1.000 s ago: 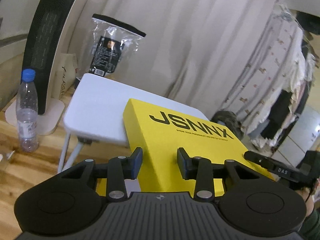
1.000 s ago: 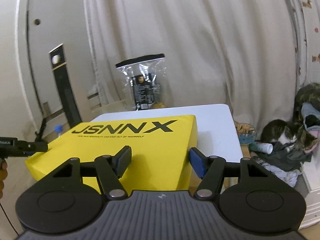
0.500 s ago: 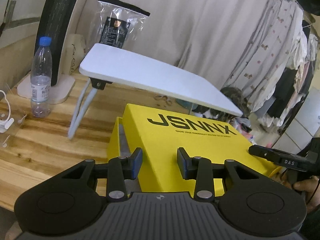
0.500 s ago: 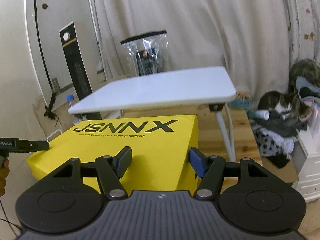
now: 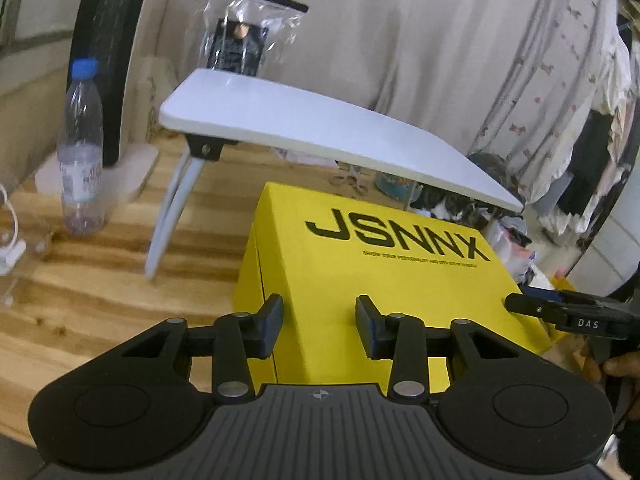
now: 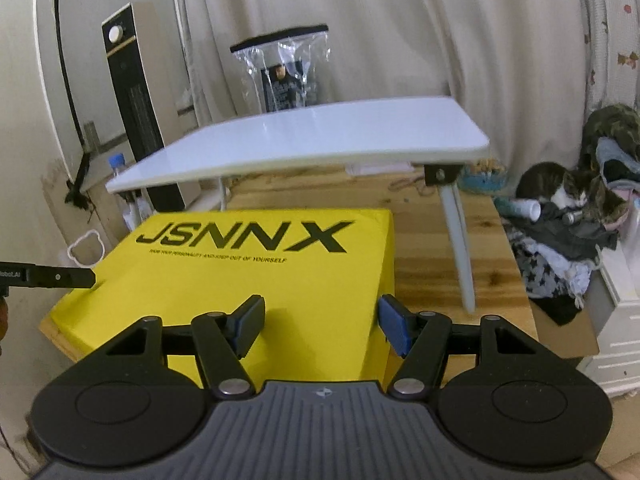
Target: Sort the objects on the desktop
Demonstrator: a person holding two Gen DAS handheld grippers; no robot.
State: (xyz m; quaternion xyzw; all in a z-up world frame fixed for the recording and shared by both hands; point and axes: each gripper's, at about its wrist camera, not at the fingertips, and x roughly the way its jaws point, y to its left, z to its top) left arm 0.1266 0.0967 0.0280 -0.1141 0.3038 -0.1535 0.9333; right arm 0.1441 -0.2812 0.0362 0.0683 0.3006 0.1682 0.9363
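Observation:
A yellow box printed "JSNNX" sits low in front of a small white folding table, on or just above the wooden floor. My left gripper straddles the box's near left corner, jaws apart with the box between them. My right gripper holds the near right corner of the box, jaws apart against it. The right gripper's finger also shows in the left wrist view. The left gripper's finger shows in the right wrist view.
A clear plastic bag leans against the curtain behind the white table. A water bottle and a tall black heater stand at the left. Cats lie on a clothes pile at the right.
The yellow box has come off the white table top and moved down to floor level in front of it, with both grippers keeping their place on its near corners.

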